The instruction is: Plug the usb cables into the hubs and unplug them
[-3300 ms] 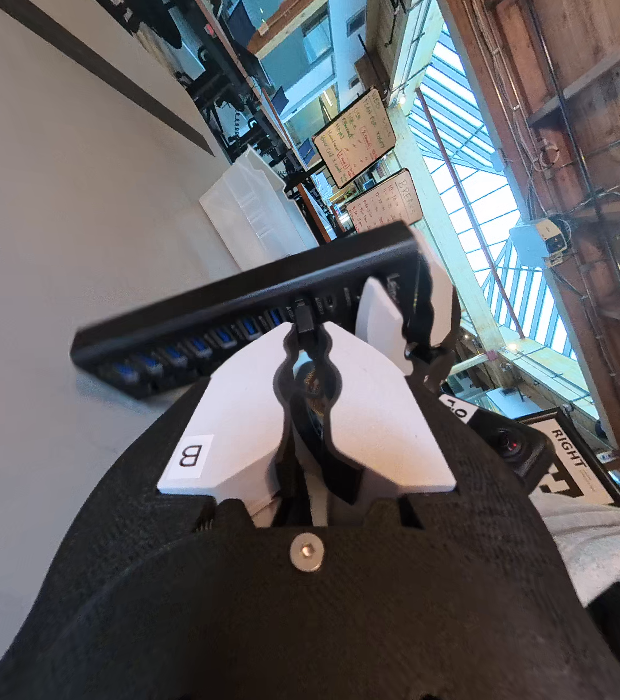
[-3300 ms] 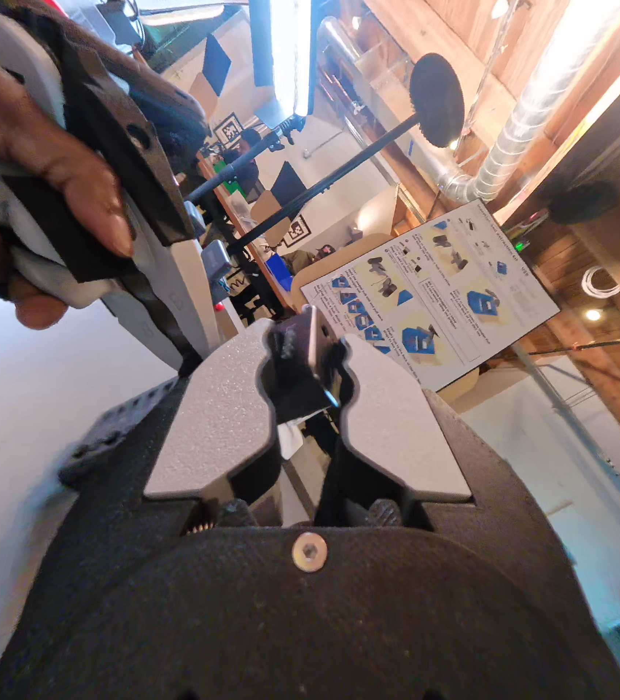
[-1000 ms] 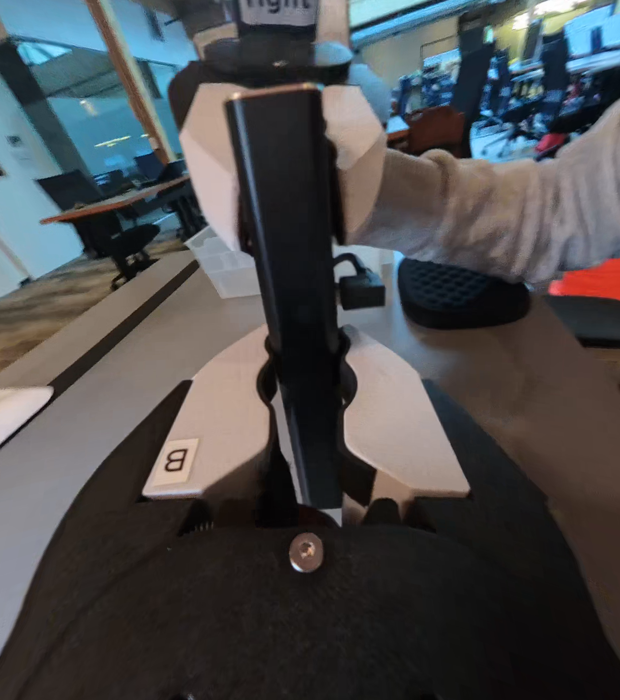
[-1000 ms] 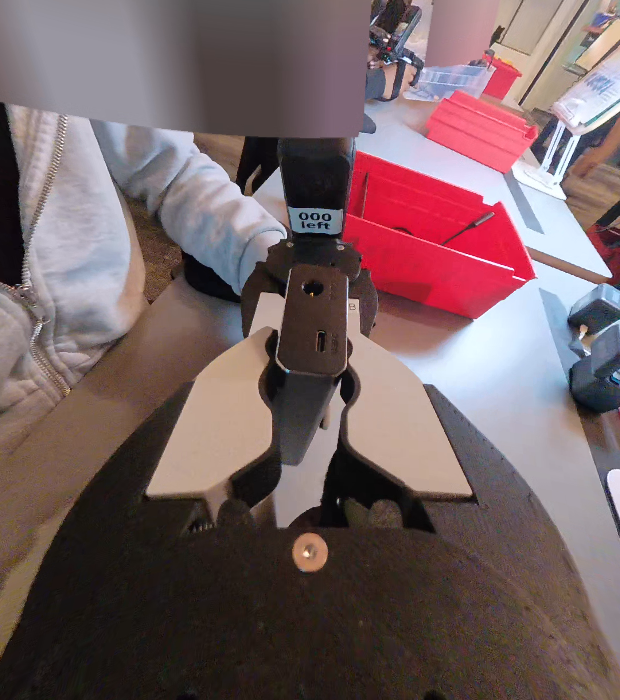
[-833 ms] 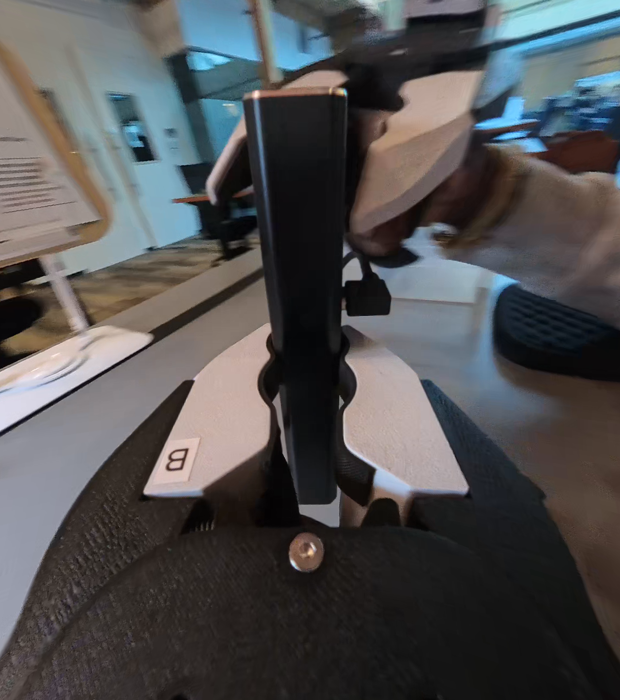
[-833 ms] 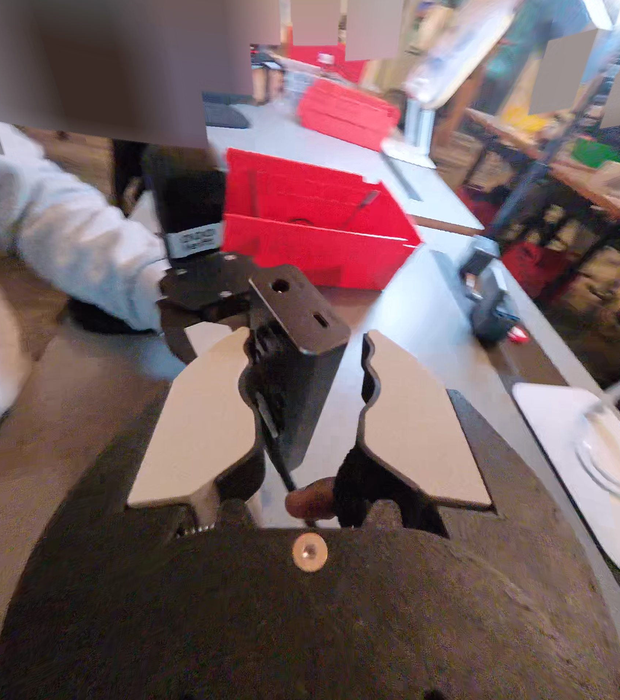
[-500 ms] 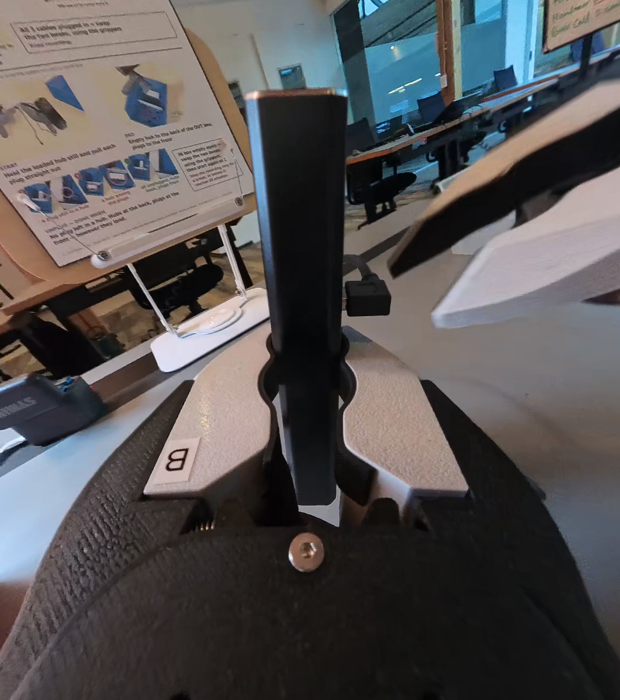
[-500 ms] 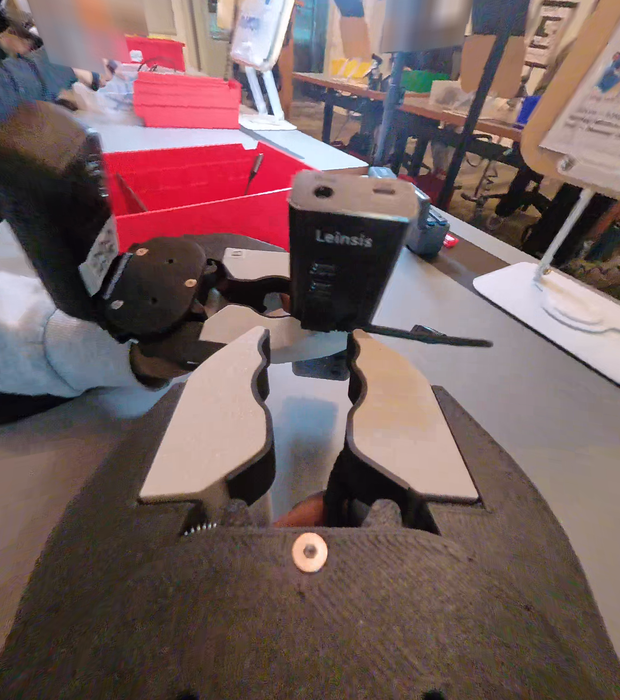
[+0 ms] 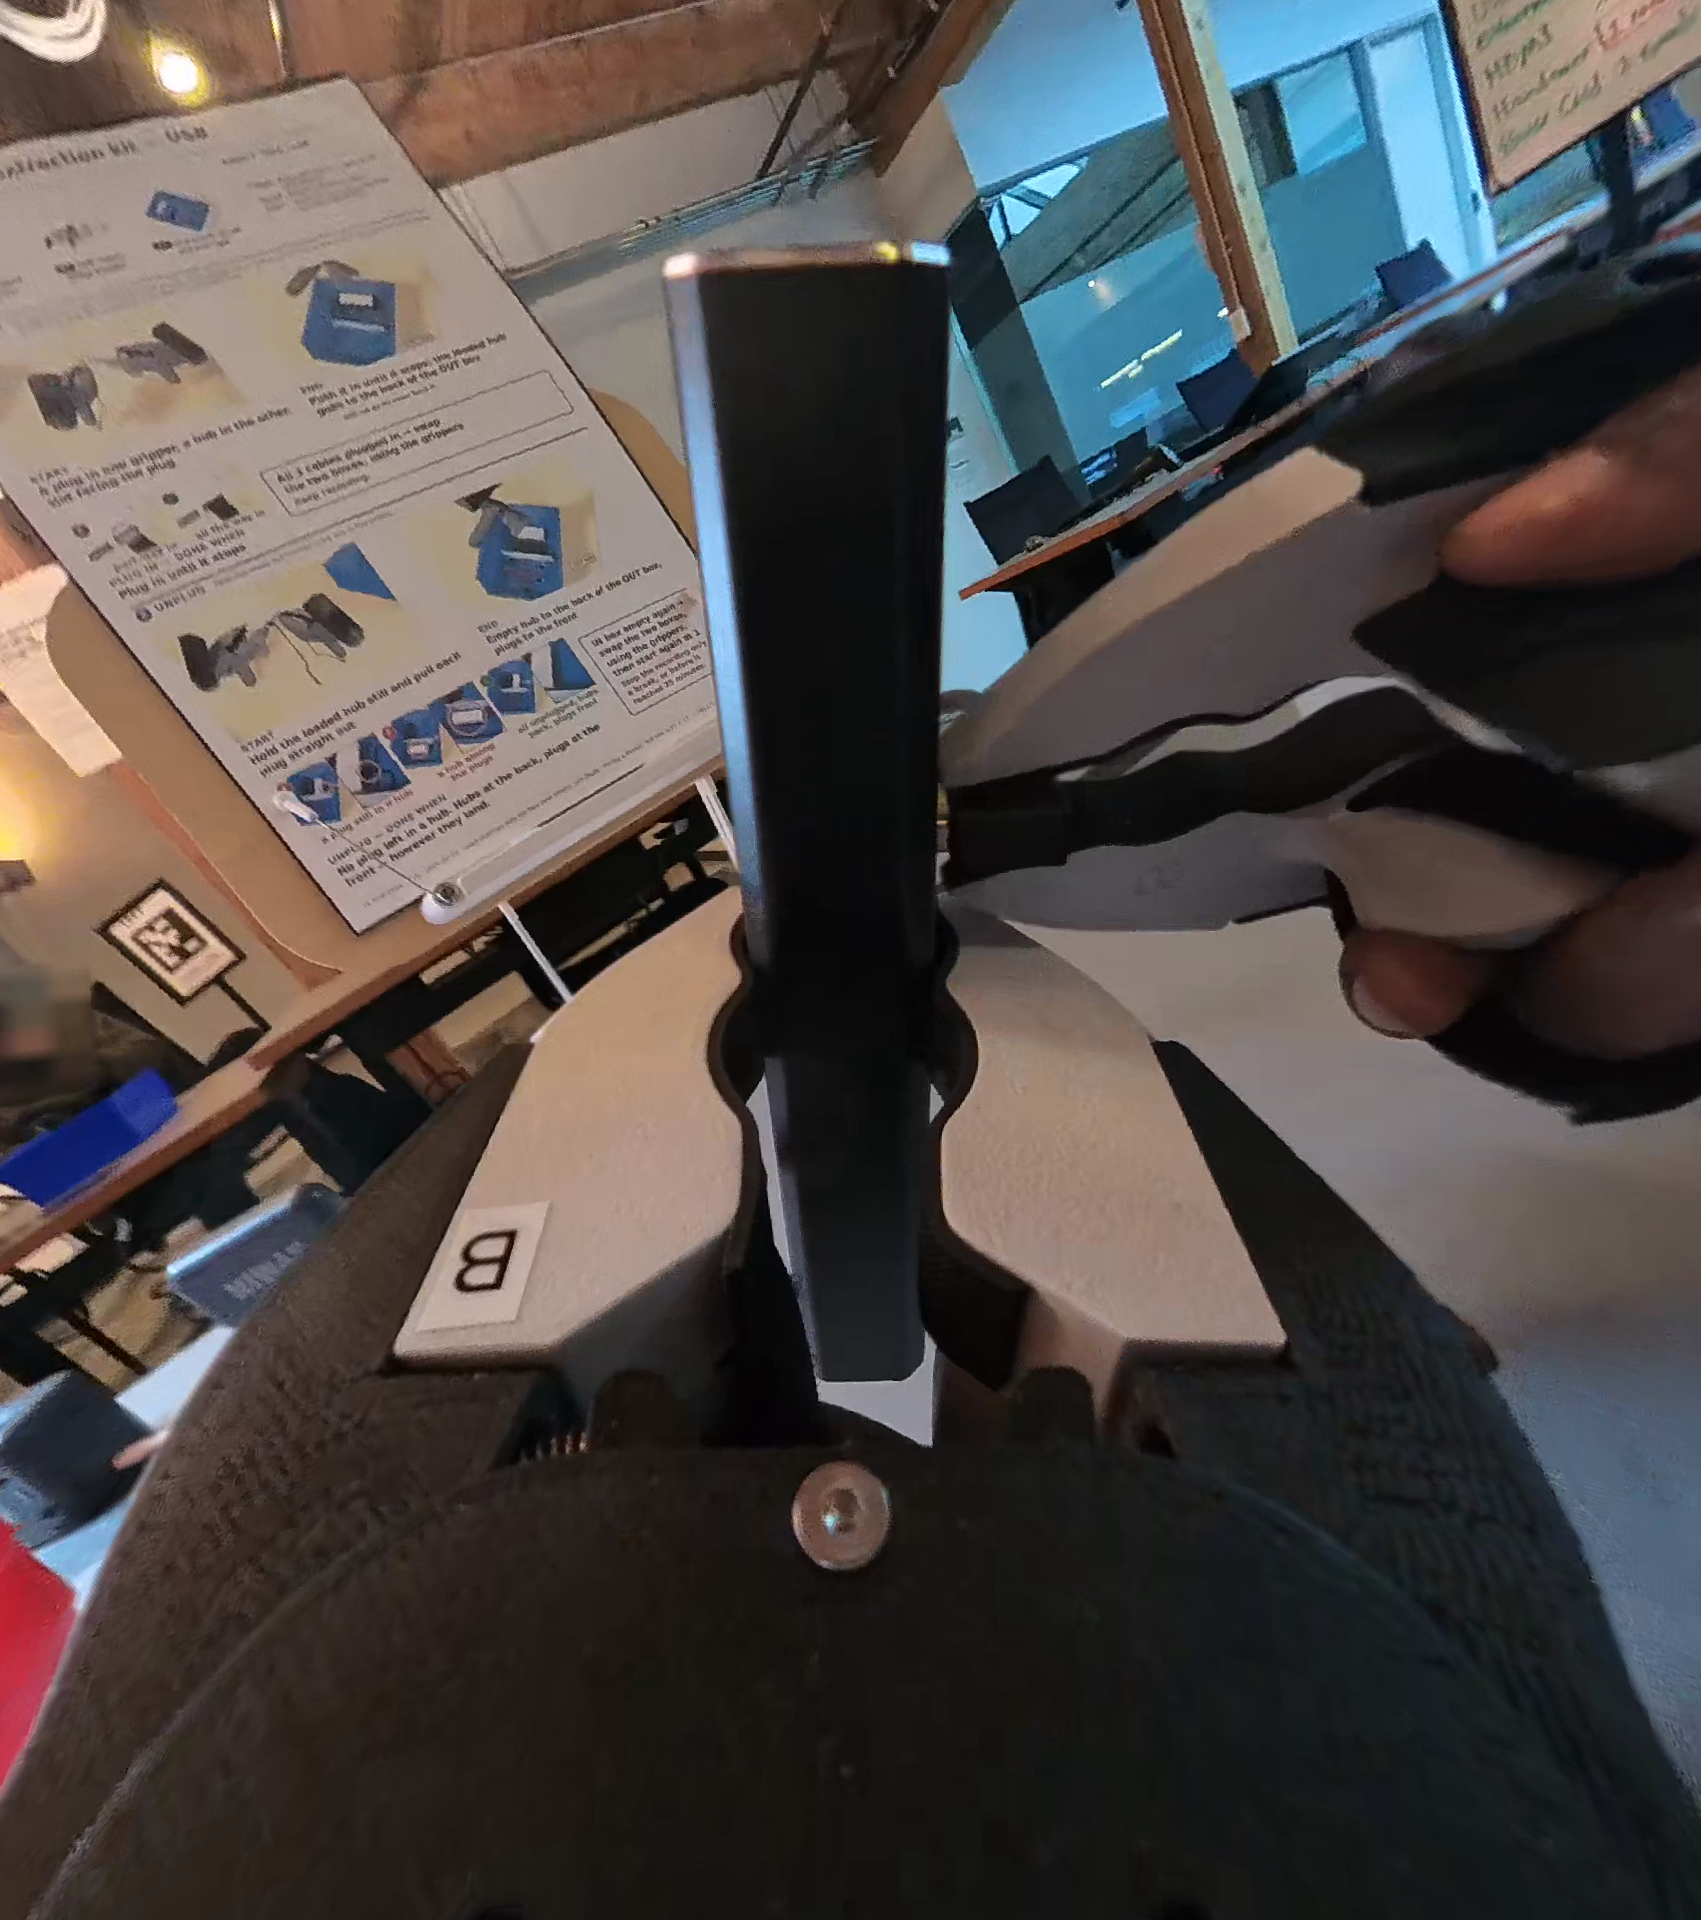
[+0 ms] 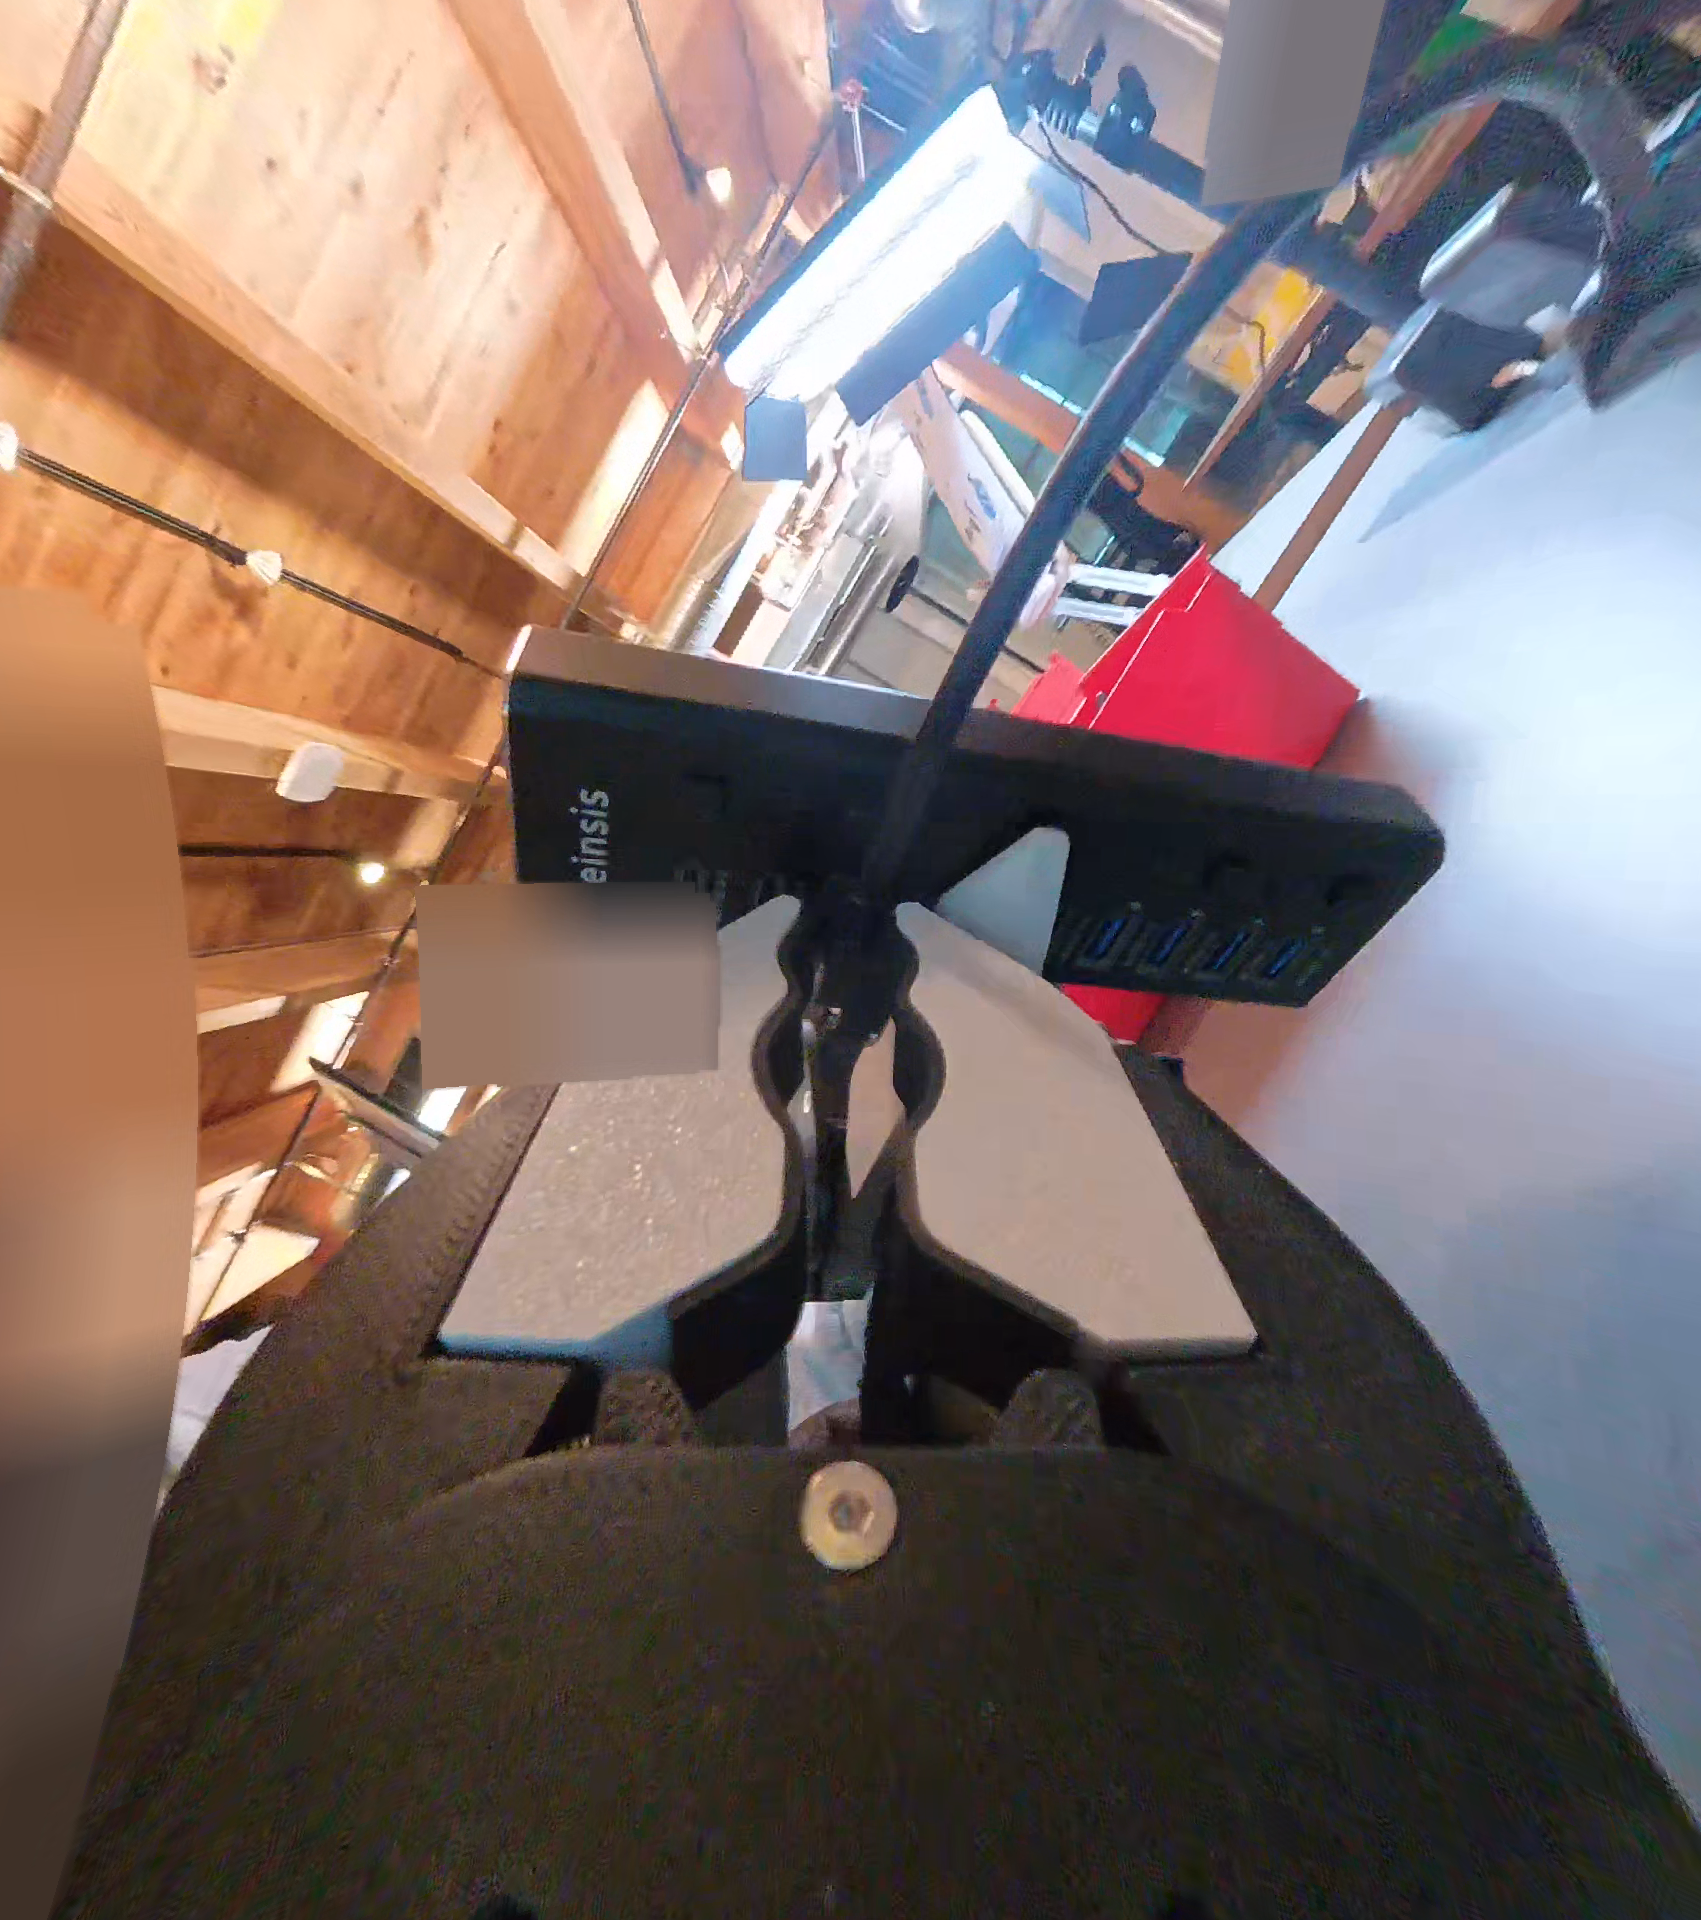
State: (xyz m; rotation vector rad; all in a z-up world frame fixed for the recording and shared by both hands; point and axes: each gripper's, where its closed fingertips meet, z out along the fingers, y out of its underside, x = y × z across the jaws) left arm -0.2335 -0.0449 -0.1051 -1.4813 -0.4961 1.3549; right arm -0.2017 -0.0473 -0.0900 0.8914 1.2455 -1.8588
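Left wrist view close along upright hub point(image 9: 815, 727), right wrist view rolled sideways – both share hub

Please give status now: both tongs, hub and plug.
Left tongs shut on hub. Right tongs shut on USB plug, at hub's side. Nothing in the way.

We see a pale grey counter point(image 10: 1604, 935) carrying a red bin point(image 10: 1230, 691) at its far side, and, in the left wrist view, the white foot point(image 9: 555, 997) of a poster stand resting on it.
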